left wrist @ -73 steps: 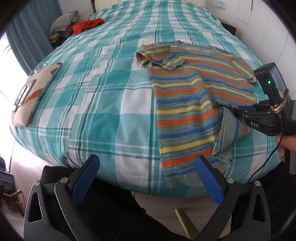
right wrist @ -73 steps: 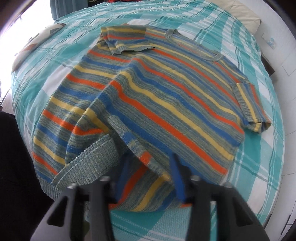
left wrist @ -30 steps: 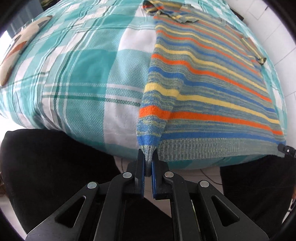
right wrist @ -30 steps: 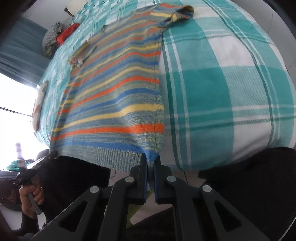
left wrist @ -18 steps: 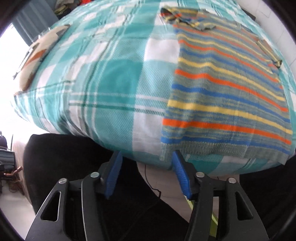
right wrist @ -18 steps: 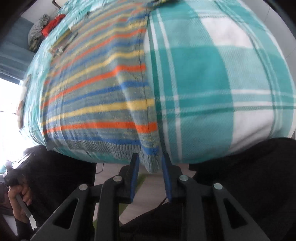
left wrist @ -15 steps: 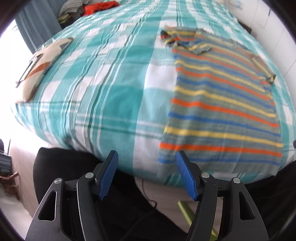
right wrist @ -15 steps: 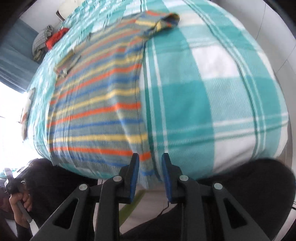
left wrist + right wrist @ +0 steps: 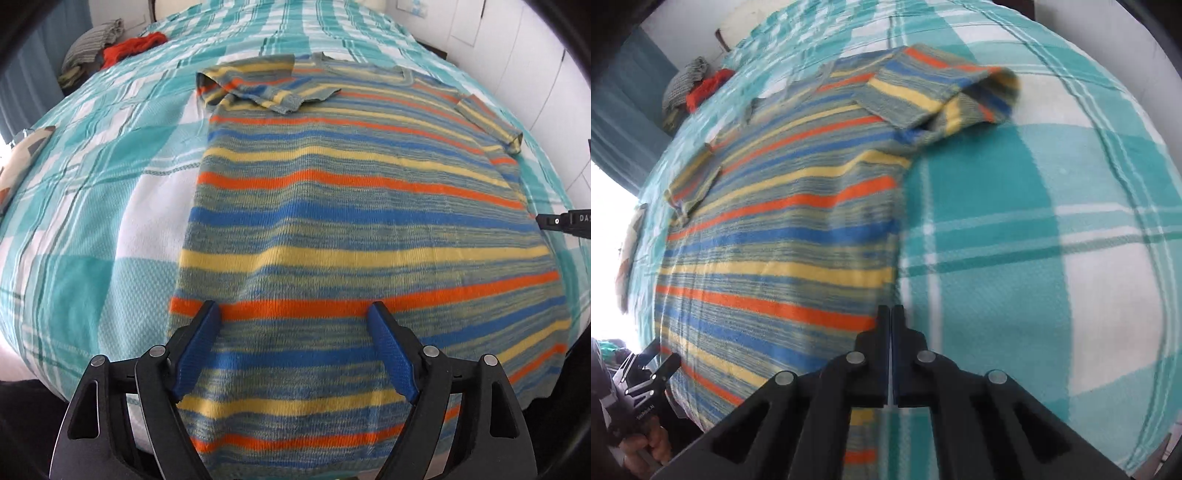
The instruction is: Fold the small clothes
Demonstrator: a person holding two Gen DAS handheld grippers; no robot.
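Lying flat on the bed [image 9: 92, 206], the striped sweater [image 9: 351, 221] has its neck toward 12 o'clock and its hem draped over the near edge at 6. One sleeve [image 9: 258, 88] is flipped in across the chest at 11 o'clock; the other sleeve [image 9: 491, 122] sits flat at 2.

Left gripper [image 9: 293, 350] hovers over the lower body, jaws opening, nothing pinched between the pads. Right gripper [image 9: 891, 317] is fully closed at the sweater's side seam, empty as far as can be seen.

Risks:
- Knit looks loose, so a wide-open pinch could take only the top layer and the fold would split.
- Overhanging hem could drag the body off the bed edge if one corner lifts alone.
- Closed right gripper may snag or skid the seam and wrinkle the flat panel.
- Flipped-in sleeve adds bulk, so the fold may come out lopsided.

Clothes pile [image 9: 110, 51] at 10 o'clock is well clear.
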